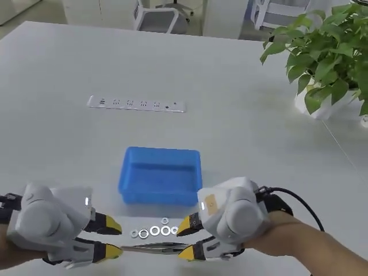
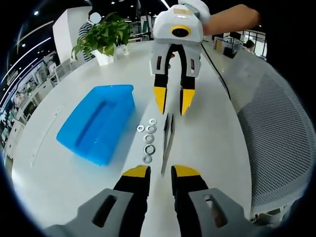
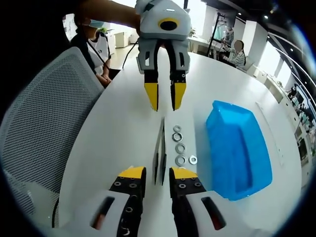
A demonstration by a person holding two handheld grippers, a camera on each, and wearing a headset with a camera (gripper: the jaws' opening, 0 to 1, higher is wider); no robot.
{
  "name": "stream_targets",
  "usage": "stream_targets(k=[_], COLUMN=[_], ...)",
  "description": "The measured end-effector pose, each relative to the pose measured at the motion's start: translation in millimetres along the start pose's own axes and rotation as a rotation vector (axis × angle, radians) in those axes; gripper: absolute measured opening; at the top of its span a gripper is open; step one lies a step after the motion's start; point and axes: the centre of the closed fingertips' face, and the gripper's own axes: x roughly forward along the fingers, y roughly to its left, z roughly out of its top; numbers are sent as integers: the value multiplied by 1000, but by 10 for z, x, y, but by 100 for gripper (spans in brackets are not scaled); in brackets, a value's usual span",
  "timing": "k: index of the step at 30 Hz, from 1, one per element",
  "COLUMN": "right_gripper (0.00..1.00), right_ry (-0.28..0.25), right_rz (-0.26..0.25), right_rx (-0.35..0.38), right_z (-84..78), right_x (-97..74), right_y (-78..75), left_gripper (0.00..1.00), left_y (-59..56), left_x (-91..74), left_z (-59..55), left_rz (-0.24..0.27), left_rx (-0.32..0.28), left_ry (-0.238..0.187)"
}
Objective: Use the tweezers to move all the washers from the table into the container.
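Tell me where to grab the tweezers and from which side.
Take the tweezers near mid-length, probably from above with the right tool, jaws straddling both arms. They lie flat on the table, arms side by side, in line with that tool; the washers sit close on the container side, so keep clear of them.

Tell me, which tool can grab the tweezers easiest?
Probably right. The tweezers reach further in between the open jaws of the right tool; at the left tool they only just reach the tips.
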Motion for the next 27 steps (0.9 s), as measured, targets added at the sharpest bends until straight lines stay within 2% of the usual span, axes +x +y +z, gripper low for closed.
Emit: stream_targets(k=[8,11,17,27], right_gripper=[18,17,15,14], right_ry=[23,27,27,39], right_rz=[16,29,26,31], right_rx=[3,5,3,6], right_z=[-29,-46,-36,-82], right_x=[99,128,137,154], right_y=[-15,3,-6,22], left_gripper=[16,13,11,7], left_y=[-13,-2,-36,-55], left_x=[83,111,169,218], left_z=[-49,-68,-90,-119], left_rz=[-30,-25,-45,-51], left_rx=[25,41,53,76], left_ry=[29,39,52,76])
